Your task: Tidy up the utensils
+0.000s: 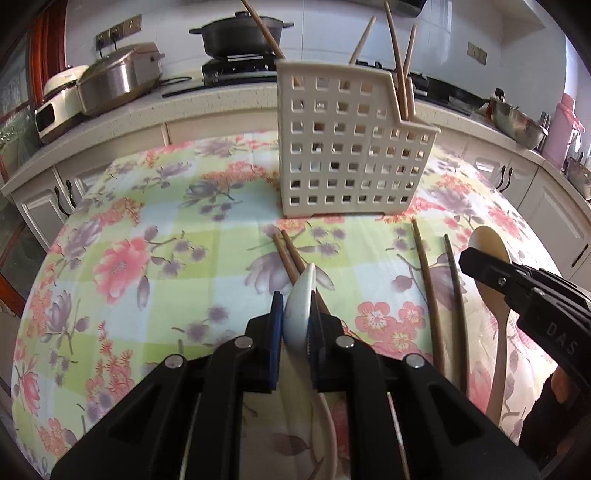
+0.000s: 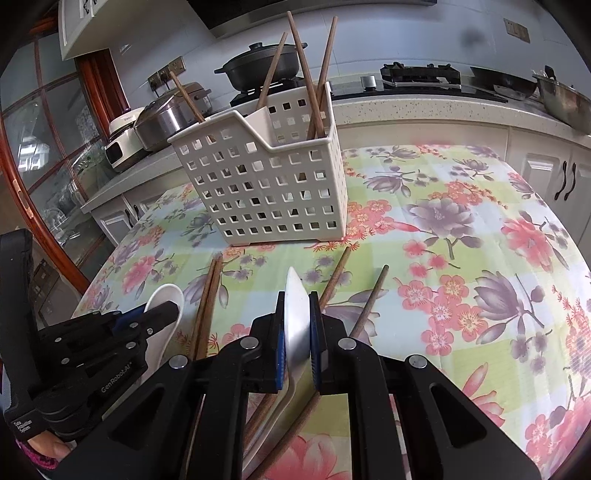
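Note:
A cream perforated utensil basket (image 1: 351, 147) (image 2: 266, 177) stands on the floral table and holds several wooden chopsticks (image 1: 400, 62) (image 2: 314, 74). My left gripper (image 1: 297, 306) is shut on a white ceramic spoon (image 1: 301, 302), seen edge-on; the spoon also shows in the right wrist view (image 2: 164, 299). My right gripper (image 2: 297, 314) is shut on a pale rice paddle (image 2: 295, 317), which shows in the left wrist view (image 1: 495, 258). Loose chopsticks lie on the cloth: a pair (image 1: 290, 251) (image 2: 208, 295) under the left gripper and two more (image 1: 428, 288) (image 2: 369, 299) to the right.
The table has a floral cloth (image 1: 147, 258) (image 2: 461, 240). Behind it runs a counter with a rice cooker (image 1: 118, 77), a black pot (image 1: 243, 33) on a stove, a steel bowl (image 2: 565, 99) and a pink flask (image 1: 569, 125).

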Demonstrator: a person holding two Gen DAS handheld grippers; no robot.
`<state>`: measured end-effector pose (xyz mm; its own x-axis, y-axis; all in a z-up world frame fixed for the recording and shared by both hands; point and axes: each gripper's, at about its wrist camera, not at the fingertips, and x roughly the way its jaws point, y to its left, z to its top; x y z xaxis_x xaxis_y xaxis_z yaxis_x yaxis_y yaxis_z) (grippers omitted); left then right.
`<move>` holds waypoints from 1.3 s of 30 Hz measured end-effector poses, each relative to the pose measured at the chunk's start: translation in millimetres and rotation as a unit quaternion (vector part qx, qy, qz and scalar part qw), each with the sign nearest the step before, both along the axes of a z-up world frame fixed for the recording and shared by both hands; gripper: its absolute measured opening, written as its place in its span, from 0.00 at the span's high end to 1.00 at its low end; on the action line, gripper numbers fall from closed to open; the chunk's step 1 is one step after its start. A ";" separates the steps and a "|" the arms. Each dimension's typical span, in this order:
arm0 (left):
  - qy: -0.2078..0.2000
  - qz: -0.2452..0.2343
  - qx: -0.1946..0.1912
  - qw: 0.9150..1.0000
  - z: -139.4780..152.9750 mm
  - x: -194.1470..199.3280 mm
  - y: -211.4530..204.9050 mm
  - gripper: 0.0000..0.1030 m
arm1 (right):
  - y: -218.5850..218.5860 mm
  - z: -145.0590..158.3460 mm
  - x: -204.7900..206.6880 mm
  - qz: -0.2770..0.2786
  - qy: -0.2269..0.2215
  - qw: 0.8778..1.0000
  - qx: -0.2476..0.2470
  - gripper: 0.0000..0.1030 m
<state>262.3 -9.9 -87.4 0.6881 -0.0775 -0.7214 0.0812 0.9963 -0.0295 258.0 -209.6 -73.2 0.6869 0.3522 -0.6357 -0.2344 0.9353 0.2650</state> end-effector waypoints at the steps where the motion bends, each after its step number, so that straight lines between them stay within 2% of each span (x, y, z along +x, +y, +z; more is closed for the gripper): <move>1: -0.004 0.000 -0.002 1.000 3.0 -1.4 1.1 0.89 | 1.0 2.4 -0.9 0.002 -0.002 1.000 0.000 0.89; 8: -0.055 -0.004 0.002 0.998 36.3 -12.8 1.8 0.88 | 6.3 25.8 -7.4 0.003 -0.032 0.999 -0.001 0.89; 12: -0.083 -0.005 0.003 0.997 54.9 -16.2 2.3 0.94 | 8.9 42.7 -11.4 0.002 -0.058 0.998 -0.008 0.89; 15: -0.081 -0.013 0.011 0.997 59.8 -14.6 -0.4 0.96 | 9.9 50.1 -12.9 0.001 -0.068 0.998 -0.014 0.89; 17: -0.060 -0.017 0.007 0.998 53.9 -11.2 -0.6 0.95 | 9.6 49.7 -13.4 0.000 -0.067 0.998 -0.014 0.89; 18: -0.055 -0.014 0.003 0.998 49.8 -11.9 0.2 0.92 | 9.0 48.6 -14.3 -0.001 -0.066 0.998 -0.014 0.89; 19: -0.045 -0.012 0.003 0.999 44.3 -12.2 0.0 0.70 | 9.2 47.4 -15.1 -0.001 -0.065 0.998 -0.014 0.89; 21: -0.040 -0.007 0.002 0.999 34.5 -12.9 0.6 0.40 | 8.5 42.6 -14.9 -0.002 -0.057 0.998 -0.014 0.89; 23: -0.034 0.000 0.011 0.999 24.0 -11.2 0.5 0.42 | 8.0 37.6 -13.9 -0.002 -0.051 0.999 -0.012 0.89; 29: 0.005 0.016 0.004 1.000 -5.4 5.8 10.6 0.45 | 9.6 28.7 -9.8 0.003 -0.043 0.999 -0.013 0.89; 33: 0.030 0.015 0.005 0.999 -22.1 16.1 12.3 0.65 | 9.3 21.6 -3.8 0.003 -0.035 0.999 -0.012 0.89; 39: 0.020 0.021 -0.018 0.999 -22.9 15.2 22.4 0.71 | 8.8 16.5 -1.0 0.002 -0.029 1.000 -0.011 0.89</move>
